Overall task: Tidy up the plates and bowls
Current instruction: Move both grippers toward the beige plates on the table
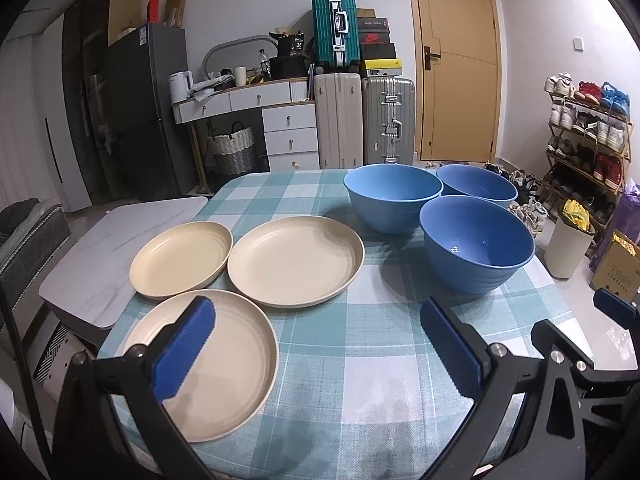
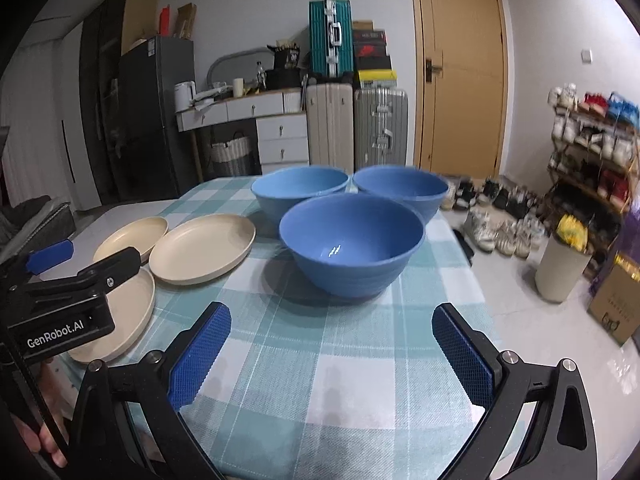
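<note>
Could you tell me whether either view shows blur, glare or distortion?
Left wrist view: sharp, door bowed by the fisheye, faint glare in the near bowl. Right wrist view: shoe rack smeared by blur, brighter glint in the near bowl.

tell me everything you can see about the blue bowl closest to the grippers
The nearest blue bowl is a deep round bowl, matte and plastic-looking, with faint ridges ringing its outer wall and a small glint of light inside. It is empty and stands upright on the checked tablecloth, in front of the two other blue bowls and very close to them; whether they touch cannot be told. Neither gripper touches it.
</note>
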